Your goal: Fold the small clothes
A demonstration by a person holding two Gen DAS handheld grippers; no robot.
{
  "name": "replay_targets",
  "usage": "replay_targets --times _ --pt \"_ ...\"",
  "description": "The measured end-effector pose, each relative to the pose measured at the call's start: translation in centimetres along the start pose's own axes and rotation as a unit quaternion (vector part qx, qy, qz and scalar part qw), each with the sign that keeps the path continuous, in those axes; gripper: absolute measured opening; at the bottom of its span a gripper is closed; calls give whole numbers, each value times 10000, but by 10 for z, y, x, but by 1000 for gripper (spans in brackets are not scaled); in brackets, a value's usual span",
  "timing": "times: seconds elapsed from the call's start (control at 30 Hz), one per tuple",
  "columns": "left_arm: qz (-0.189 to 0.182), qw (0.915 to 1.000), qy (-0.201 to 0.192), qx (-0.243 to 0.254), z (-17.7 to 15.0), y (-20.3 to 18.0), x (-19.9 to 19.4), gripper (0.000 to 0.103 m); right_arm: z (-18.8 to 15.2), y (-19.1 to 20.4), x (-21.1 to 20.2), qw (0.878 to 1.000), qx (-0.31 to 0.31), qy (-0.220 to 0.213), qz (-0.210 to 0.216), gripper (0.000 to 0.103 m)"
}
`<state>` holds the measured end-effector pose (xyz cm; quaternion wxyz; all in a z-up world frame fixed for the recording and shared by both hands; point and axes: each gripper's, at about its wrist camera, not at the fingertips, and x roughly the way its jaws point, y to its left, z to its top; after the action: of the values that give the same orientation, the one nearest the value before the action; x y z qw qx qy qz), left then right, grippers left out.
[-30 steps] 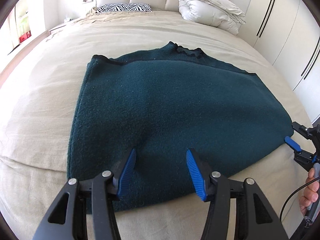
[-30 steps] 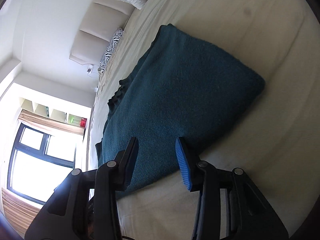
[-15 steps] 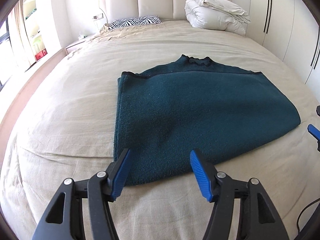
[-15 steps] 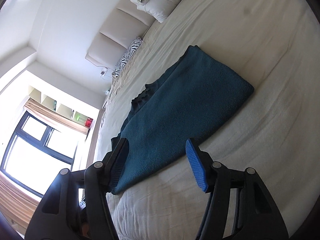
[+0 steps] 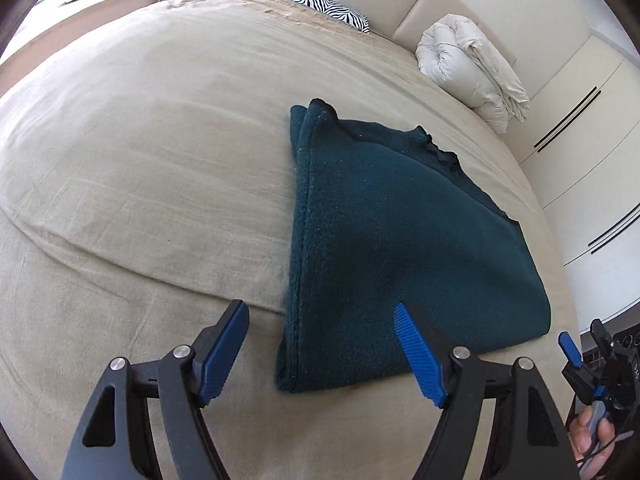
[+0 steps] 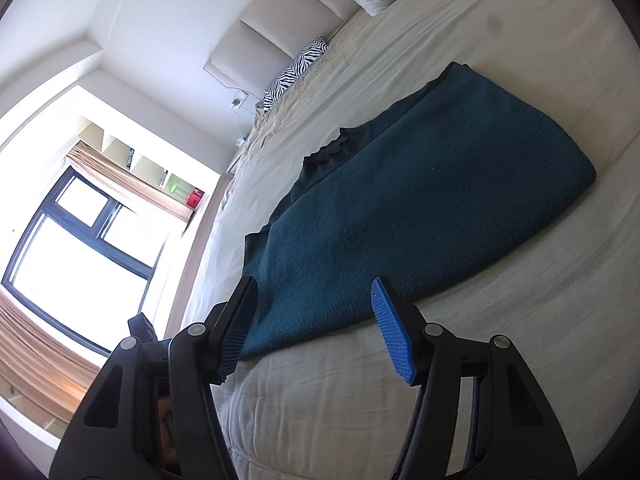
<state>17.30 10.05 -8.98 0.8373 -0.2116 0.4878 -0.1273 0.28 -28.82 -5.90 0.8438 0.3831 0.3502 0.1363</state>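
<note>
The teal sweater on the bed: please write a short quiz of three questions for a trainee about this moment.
1. True or false: the left gripper is shut on the teal sweater.
2. Which lies near the headboard beside the white duvet? A) a zebra-print pillow B) a red towel C) a laptop
3. Fill in: the fingers of the right gripper stand ____, holding nothing.

Key: 1. False; its fingers are apart, over the sweater's near corner. 2. A, the zebra-print pillow. 3. open.
</note>
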Motion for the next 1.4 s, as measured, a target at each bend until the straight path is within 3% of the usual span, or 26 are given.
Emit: replay_targets --times 0.27,0.47,0.77,0.87,0.93,1.0,1.13,1.23,1.4 --pt "-793 9936 388 -698 15 16 24 77 8 13 32 9990 -137 305 300 59" --pt "-1488 9796 592 -1217 24 30 33 70 23 25 59 9966 -173 580 551 59" --pt "-1922 9673 981 -1335 32 27 50 70 37 49 128 9900 -86 1162 801 59" --pt "-1873 9681 1024 -1310 31 27 53 59 39 56 157 9869 -65 1407 790 59" --pt "-1880 9668 1095 -1340 30 32 57 31 41 62 174 9850 -103 1526 802 59" --pt "-1793 9679 1136 -1350 27 35 60 16 43 66 192 9831 -77 1645 799 59" --pt "-1889 9673 1035 -1336 24 40 58 15 48 72 228 9801 -86 1821 790 59" --pt "-1944 9666 964 -1367 23 42 56 15 48 59 257 9789 -24 2015 331 57" --pt "-2066 9639 862 -1441 25 42 54 14 45 54 269 9807 -321 1870 475 57"
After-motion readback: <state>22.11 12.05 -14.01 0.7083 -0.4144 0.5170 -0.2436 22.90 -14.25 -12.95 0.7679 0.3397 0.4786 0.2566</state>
